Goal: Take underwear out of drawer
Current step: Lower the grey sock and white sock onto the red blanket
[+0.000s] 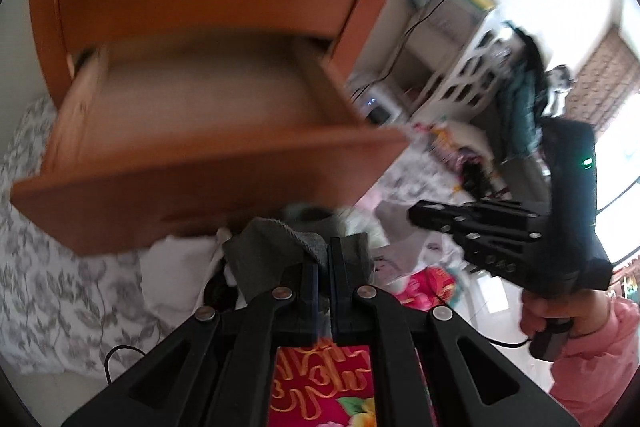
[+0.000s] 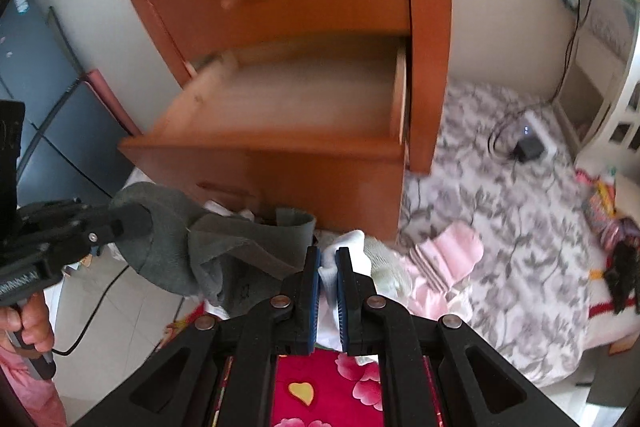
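Note:
The orange wooden nightstand's lower drawer [image 1: 208,151] [image 2: 264,147] stands pulled out, and its blurred inside looks bare. In front of and below it, my left gripper [image 1: 324,267] is shut on grey underwear [image 1: 272,247], which bunches over the fingertips. From the right wrist view the same grey underwear [image 2: 176,243] drapes off the left gripper [image 2: 128,223] at the left. My right gripper [image 2: 329,267] is shut on a white garment [image 2: 352,247] pinched between its blue pads. In the left wrist view the right gripper [image 1: 420,217] reaches in from the right, held by a hand with a pink sleeve [image 1: 592,359].
A bed with a grey leaf-print sheet [image 2: 500,227] lies right of the nightstand, with folded pink clothes [image 2: 448,255] and a charger with cable [image 2: 528,147] on it. A red floral blanket [image 2: 328,387] lies under both grippers. A blue cabinet [image 2: 48,107] stands at the left, a white shelf [image 1: 472,67] beyond.

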### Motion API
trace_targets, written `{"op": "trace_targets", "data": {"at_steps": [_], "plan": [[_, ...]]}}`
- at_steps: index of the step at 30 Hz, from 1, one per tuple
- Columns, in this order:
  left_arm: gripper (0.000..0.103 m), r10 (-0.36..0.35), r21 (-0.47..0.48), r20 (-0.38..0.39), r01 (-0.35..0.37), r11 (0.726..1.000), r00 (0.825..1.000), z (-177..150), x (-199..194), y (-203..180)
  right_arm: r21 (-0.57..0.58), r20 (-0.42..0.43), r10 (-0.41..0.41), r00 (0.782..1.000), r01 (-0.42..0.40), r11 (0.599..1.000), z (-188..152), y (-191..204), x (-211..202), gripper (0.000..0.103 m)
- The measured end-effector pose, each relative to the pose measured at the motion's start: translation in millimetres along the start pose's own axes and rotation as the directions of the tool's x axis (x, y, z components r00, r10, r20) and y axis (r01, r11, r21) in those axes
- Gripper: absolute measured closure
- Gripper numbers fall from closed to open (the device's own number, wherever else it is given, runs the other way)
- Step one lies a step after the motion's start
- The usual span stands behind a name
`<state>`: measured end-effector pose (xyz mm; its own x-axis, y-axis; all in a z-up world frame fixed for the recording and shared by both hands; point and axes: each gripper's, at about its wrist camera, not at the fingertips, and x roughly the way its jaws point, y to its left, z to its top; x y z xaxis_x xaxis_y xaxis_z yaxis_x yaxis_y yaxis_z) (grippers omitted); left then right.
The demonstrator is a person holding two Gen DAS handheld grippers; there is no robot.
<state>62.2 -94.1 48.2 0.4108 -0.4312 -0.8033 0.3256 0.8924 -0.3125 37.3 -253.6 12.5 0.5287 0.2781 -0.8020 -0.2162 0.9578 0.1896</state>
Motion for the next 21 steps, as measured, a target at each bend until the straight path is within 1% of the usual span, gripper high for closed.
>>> {"op": "trace_targets", "data": {"at_steps": [4,8,12,15,17,18,19,20,21], "plan": [[0.099,0.023,-0.061,-0.074,-0.028,0.998,0.997,-12.0,32.2,19.1,0.05,-0.071,-0.001,0.997,0.004,0.999,-9.7,-13.8,35.0,0.094],[0.099,0.052,-0.1,-0.122,-0.064,0.993,0.991,-26.5,54.1,32.1,0.076,-0.125,0.002,0.992,0.008,0.997,-20.3,-18.7,59.7,0.092],[0.099,0.061,-0.142,-0.151,-0.083,0.986,0.987,-35.4,67.1,44.8,0.082,-0.15,0.01,0.989,0.003,0.997,-28.5,-19.7,71.2,0.092],[0.099,0.074,-0.16,-0.156,-0.1,0.982,0.985,-39.3,69.9,50.1,0.072,-0.157,0.008,0.988,0.003,0.997,-31.1,-17.0,73.8,0.092],[0.095,0.075,-0.172,-0.153,-0.102,0.98,0.985,-41.5,67.1,50.9,0.061,-0.16,0.003,0.987,0.007,0.998,-31.5,-14.5,73.8,0.092],[0.087,0.074,-0.176,-0.149,-0.1,0.979,0.986,-41.9,64.6,49.3,0.054,-0.159,-0.001,0.987,0.01,0.999,-31.6,-12.9,73.3,0.091],[0.07,0.069,-0.183,-0.141,-0.095,0.978,0.988,-44.2,61.3,48.9,0.047,-0.156,-0.003,0.988,0.01,0.999,-31.8,-11.0,72.0,0.088],[0.06,0.067,-0.19,-0.134,-0.092,0.977,0.989,-45.9,58.9,49.1,0.042,-0.151,-0.007,0.988,0.014,0.999,-31.7,-9.1,70.3,0.086],[0.046,0.067,-0.196,-0.123,-0.09,0.976,0.99,-47.5,54.6,48.6,0.037,-0.144,-0.016,0.989,0.022,0.999,-32.2,-7.4,68.5,0.085]]}}
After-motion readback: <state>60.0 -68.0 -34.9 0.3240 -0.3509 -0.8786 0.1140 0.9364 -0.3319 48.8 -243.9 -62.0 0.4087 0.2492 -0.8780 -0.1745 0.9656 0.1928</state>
